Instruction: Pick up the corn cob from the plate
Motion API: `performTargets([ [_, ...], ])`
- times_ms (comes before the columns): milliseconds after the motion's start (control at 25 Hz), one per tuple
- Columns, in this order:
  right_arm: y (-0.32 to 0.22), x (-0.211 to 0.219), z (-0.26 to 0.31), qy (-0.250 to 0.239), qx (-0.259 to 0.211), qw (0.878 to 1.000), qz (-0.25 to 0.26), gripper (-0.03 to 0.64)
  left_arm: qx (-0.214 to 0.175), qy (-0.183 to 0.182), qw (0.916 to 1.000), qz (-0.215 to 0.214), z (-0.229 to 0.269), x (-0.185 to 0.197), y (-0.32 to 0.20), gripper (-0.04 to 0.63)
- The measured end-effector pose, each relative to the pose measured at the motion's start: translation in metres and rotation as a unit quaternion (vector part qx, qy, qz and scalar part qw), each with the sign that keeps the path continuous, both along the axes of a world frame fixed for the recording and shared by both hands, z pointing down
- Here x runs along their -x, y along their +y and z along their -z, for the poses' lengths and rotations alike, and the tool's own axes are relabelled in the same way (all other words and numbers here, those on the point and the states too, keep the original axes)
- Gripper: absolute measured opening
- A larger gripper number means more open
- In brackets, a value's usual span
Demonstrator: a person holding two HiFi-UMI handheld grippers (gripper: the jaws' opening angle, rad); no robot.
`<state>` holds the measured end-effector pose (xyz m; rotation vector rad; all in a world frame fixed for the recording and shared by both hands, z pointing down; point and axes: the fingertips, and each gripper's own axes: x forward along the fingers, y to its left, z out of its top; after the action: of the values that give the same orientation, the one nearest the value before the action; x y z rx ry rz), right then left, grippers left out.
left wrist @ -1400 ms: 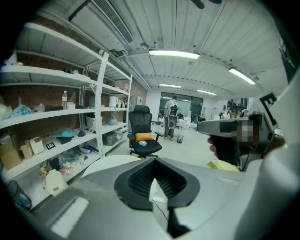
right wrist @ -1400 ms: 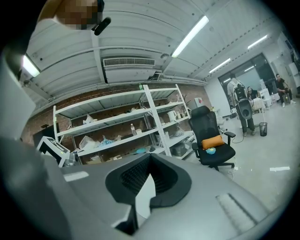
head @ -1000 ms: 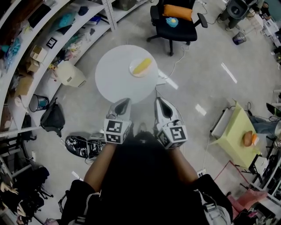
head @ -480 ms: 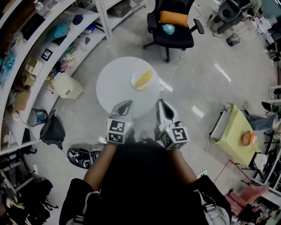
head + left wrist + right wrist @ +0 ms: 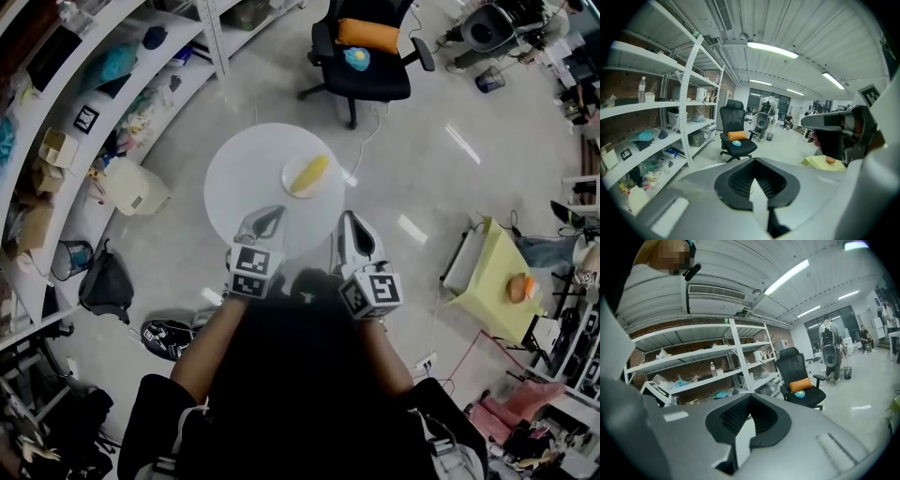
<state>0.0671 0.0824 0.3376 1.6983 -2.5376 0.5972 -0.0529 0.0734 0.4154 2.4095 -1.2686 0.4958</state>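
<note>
Yellow corn cob (image 5: pixel 309 174) lying slantwise on a small pale plate (image 5: pixel 292 186), toward the far right part of a round white table (image 5: pixel 239 173). Probably light, stiff, rounded and a bit slick (real or plastic: can't tell from up here), so likely to roll or squirt out of a pinch near a tip. Best taken across the middle, jaws square to its long axis, closing gently. Light-looking plate too; could slide or tip if pressed at the rim.

Left gripper (image 5: pixel 264 221) and right gripper (image 5: pixel 354 231) side by side at the near side of the table, well short of the plate, both pointing roughly toward it. Jaws together on both, nothing between them. Opening needed before any approach.

Beyond the table: black office chair (image 5: pixel 361 70) with an orange cushion (image 5: pixel 373 34), shelves (image 5: pixel 112 84) along the left.

Hard to read: cob tiny in the head view, no kernel detail, ends barely separable from the plate. Absent from both gripper views (masked by each gripper's own jaw bodies filling the lower half). Anything below the grippers hidden by the person's torso (image 5: pixel 300 375).
</note>
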Motion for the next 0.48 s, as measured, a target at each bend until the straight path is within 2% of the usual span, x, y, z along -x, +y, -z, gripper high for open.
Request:
performTargets([
  [200, -0.019, -0.004, 0.003, 0.002, -0.010, 1.000, -0.011, 0.009, 0.007, 0.004, 0.9999, -0.012, -0.006, -0.008, -0.015, 0.005],
  [480, -0.060, -0.014, -0.010, -0.008, 0.000, 1.000, 0.002, 0.009, 0.027, -0.016, 0.9994, -0.015, -0.028, -0.025, -0.047, 0.005],
])
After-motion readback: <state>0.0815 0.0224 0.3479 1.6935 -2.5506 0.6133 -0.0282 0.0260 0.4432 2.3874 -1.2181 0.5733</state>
